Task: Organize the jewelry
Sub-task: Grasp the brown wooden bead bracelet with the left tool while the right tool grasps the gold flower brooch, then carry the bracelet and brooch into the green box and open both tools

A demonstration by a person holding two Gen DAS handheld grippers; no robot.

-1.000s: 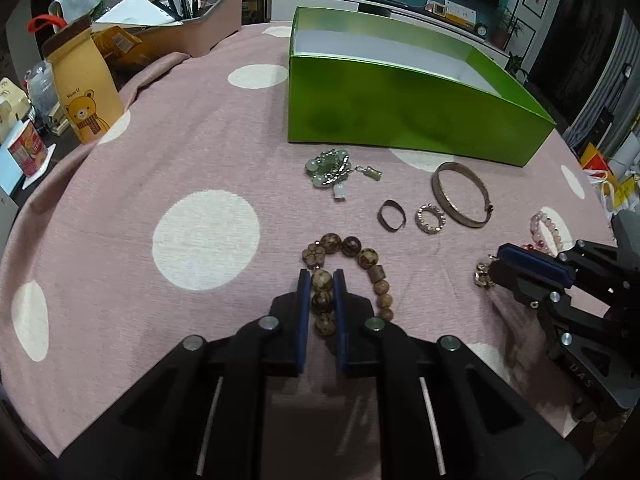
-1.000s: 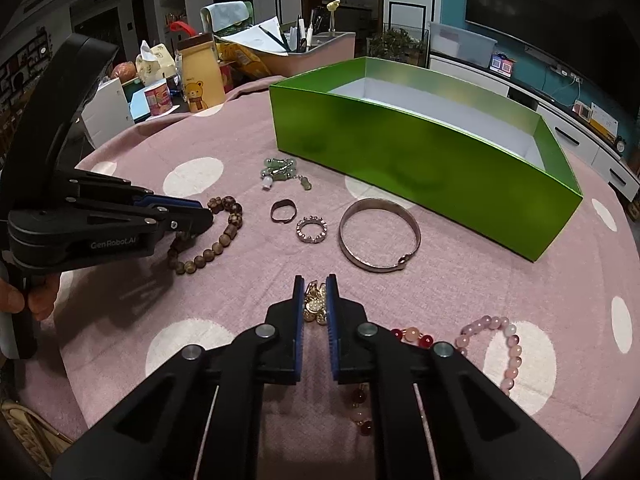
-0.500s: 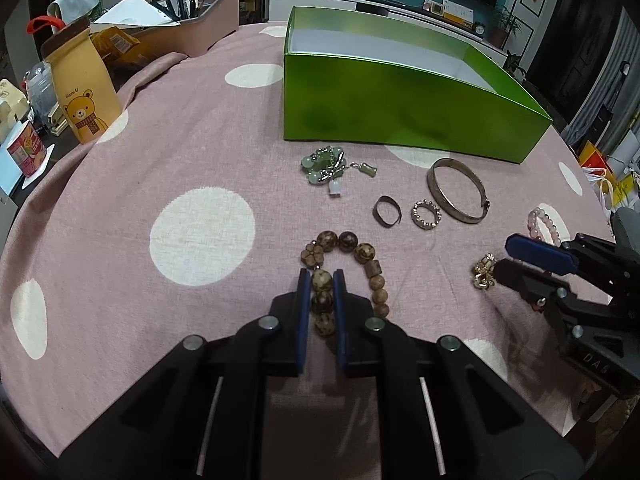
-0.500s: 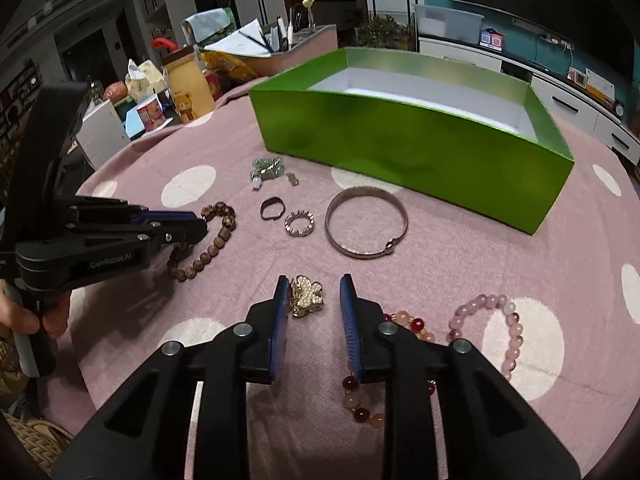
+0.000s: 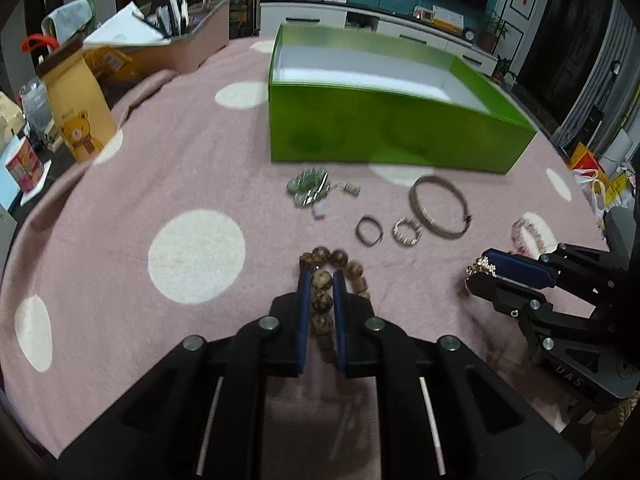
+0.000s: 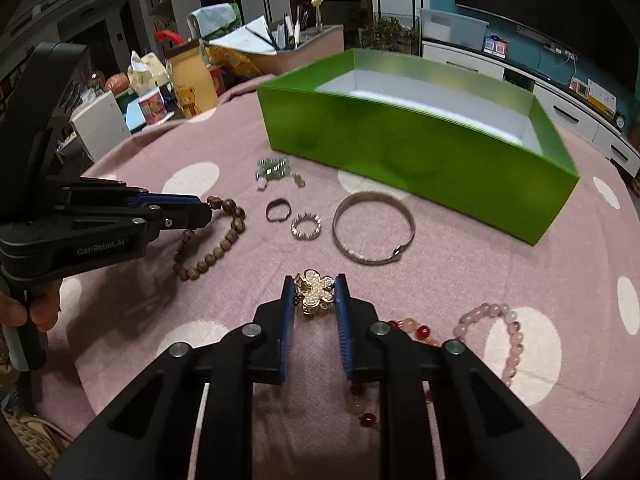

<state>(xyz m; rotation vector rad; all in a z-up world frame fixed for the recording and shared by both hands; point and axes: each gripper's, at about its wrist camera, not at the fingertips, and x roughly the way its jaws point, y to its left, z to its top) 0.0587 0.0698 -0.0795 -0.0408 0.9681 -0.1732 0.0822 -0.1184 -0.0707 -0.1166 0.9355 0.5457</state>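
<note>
1. The left tongs point(image 5: 320, 280) are closed on the wooden bracelet point(image 6: 212, 240), pinching a run of its brown beads between the blue pads; the rest of the loop trails onto the pink spotted cloth point(image 5: 180, 160) of the worktop, on the near left side.
2. The right tongs point(image 6: 314, 296) hold the gold flower brooch point(image 6: 315, 291) between narrowly parted pads, both pads touching it; whether it is clear of the cloth cannot be told from the right wrist view, though the left wrist view shows it at the fingertips point(image 5: 516, 270) with a shadow beneath.
3. The green box point(image 6: 420, 152) stands open toward the far edge of the worktop, its white floor bare where visible.
4. Just in front of the box lies a green-stone piece point(image 5: 310, 188); nearer the middle sit a dark ring point(image 6: 277, 210), a sparkly ring point(image 6: 306, 226) just beside it, and a metal bangle point(image 6: 374, 228) to their right, all apart from one another.
5. A pink bead bracelet point(image 6: 508, 336) lies on a white spot at the near right; a red-and-peach bead strand point(image 6: 416, 332) runs partly under the right tongs.
6. At the far left edge stand a bear bag point(image 5: 78, 112) and a pen tray point(image 5: 188, 48).
</note>
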